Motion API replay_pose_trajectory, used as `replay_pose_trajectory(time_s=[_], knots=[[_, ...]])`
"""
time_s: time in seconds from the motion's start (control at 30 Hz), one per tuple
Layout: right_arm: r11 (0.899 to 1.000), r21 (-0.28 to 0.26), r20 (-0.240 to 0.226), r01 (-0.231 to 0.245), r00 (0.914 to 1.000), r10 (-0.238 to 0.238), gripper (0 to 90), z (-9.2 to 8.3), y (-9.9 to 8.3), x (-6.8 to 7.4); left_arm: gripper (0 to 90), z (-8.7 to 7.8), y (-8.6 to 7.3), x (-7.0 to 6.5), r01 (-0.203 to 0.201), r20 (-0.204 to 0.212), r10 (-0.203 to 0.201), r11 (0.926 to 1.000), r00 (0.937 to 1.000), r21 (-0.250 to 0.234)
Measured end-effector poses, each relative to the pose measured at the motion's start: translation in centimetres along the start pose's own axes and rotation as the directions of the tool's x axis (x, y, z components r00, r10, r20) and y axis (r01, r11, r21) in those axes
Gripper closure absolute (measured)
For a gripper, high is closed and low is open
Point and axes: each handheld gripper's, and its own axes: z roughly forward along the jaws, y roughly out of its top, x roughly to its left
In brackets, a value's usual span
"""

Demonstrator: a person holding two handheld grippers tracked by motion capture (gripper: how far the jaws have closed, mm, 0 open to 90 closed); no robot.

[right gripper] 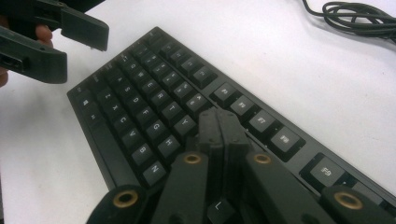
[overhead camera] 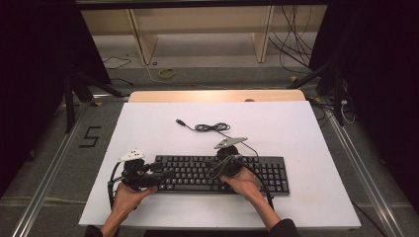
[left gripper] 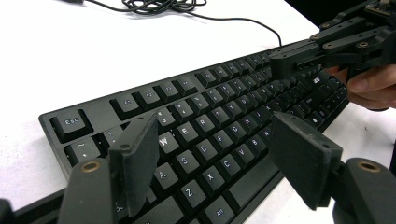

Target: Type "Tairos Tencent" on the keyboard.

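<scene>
Forearms enter the high view from the near edge; both grippers hang over the black keyboard (overhead camera: pixel 220 174) lying on the white board (overhead camera: pixel 148 128), its cable (overhead camera: pixel 210 127) coiled beyond. Left gripper (left gripper: pixel 215 154) view: jaws apart above the left letter keys, gripping nothing. Right gripper (right gripper: pixel 222 128) view: jaws pressed together, tips down among the middle keys, seemingly pressing one. Typing looks underway, nothing visibly finished.

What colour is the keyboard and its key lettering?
The keyboard is black with white lettering, clearest in the left gripper view.
</scene>
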Motion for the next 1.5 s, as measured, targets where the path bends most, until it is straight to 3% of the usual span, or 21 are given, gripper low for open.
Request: replay_pose_trajectory(time_s=[0.77, 1.37, 1.43, 1.47, 1.5], knots=[[0.998, 0.055, 0.019, 0.019, 0.9996, -0.02, 90.0, 1.2, -0.7, 0.0, 31.8, -0.3, -0.1, 0.0, -0.011, 0.01, 0.011, 0.9996, 0.9999, -0.024], [0.997, 0.069, 0.022, 0.016, 0.9996, -0.017, 90.0, 1.9, -1.1, 0.0, 31.6, -0.2, -0.1, 0.0, -0.011, 0.012, 0.011, 0.9997, 0.9999, -0.021], [0.997, 0.069, 0.022, 0.016, 0.9996, -0.017, 90.0, 1.9, -1.1, 0.0, 33.0, 0.4, 0.0, 0.1, -0.011, 0.009, 0.011, 0.9999, 0.9999, -0.004], [1.0, -0.005, -0.008, -0.018, 0.9998, 0.018, 90.0, 0.6, -0.7, 0.1, 33.0, 0.4, 0.0, 0.1, -0.011, 0.009, 0.011, 0.9999, 0.9999, -0.004], [1.0, -0.005, -0.008, -0.018, 0.9998, 0.018, 83.5, 0.6, -0.7, 0.1, 33.0, 0.4, 0.0, 0.1, -0.011, 0.009, 0.011, 0.9999, 0.9999, -0.004]])
